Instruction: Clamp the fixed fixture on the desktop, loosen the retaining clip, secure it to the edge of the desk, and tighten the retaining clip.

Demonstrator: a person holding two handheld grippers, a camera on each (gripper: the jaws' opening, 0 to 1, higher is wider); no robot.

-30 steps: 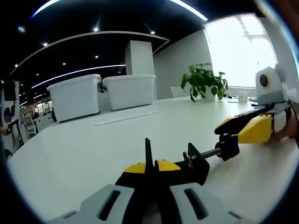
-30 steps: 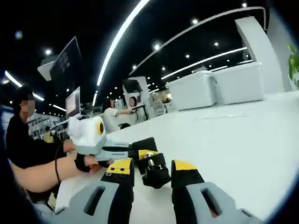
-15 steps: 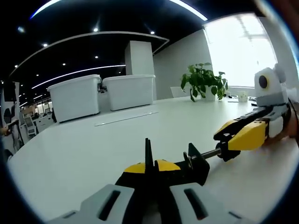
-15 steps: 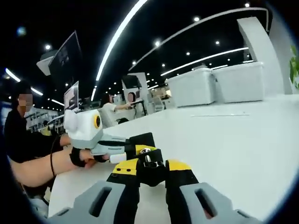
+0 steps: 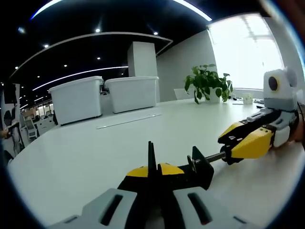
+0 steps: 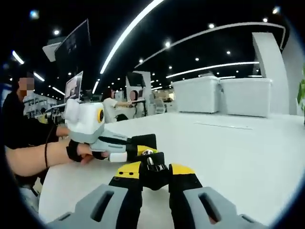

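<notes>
A black clamp fixture [image 5: 200, 167] lies low over the white desktop [image 5: 76, 162]. Its thin upright plate stands between the yellow-tipped jaws of my left gripper [image 5: 153, 168], which is shut on the fixture's body. A metal screw rod [image 5: 214, 156] runs right from the body to the retaining knob. My right gripper [image 5: 229, 146] comes in from the right and is shut on that knob. In the right gripper view the black knob with its silver screw head [image 6: 150, 163] sits pinched between my right gripper [image 6: 153, 170]. Just beyond it a person's hand [image 6: 76, 151] holds my left gripper [image 6: 138, 147].
Two white storage bins [image 5: 102, 95] stand at the desktop's far side, with a flat clear strip [image 5: 128, 120] lying before them. A potted plant [image 5: 207, 83] is at the far right by the window. A person [image 6: 21, 138] is close at the left; monitors [image 6: 74, 88] stand beyond.
My right gripper went from open around the retaining knob to shut on it. Its view has since tilted a little. The left gripper and the fixture stayed put.
</notes>
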